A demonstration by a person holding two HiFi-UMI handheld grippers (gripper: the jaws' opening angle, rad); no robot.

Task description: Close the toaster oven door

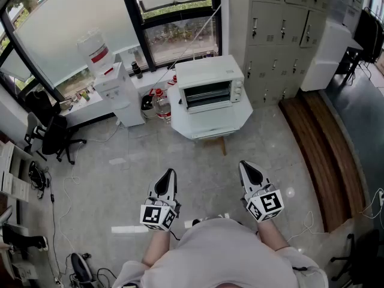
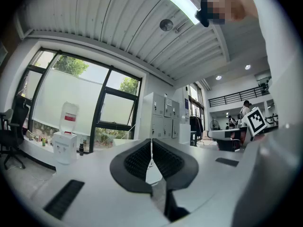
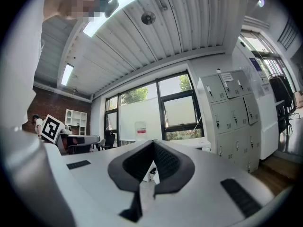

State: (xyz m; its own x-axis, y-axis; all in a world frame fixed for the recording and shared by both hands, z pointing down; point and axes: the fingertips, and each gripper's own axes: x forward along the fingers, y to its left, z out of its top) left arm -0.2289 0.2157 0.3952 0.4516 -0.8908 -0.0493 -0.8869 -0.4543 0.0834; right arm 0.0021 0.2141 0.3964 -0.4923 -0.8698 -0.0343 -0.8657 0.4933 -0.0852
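Toaster oven sits on a white table well ahead of me. My left gripper and right gripper hang level, well short of the oven, jaws pressed together, empty.

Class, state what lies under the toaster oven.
A white table carries the toaster oven. Its top covers the base below; only one wooden leg shows.

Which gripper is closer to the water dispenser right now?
Left. In the head view, the left gripper sits below and right of the water dispenser; the right gripper is farther right.
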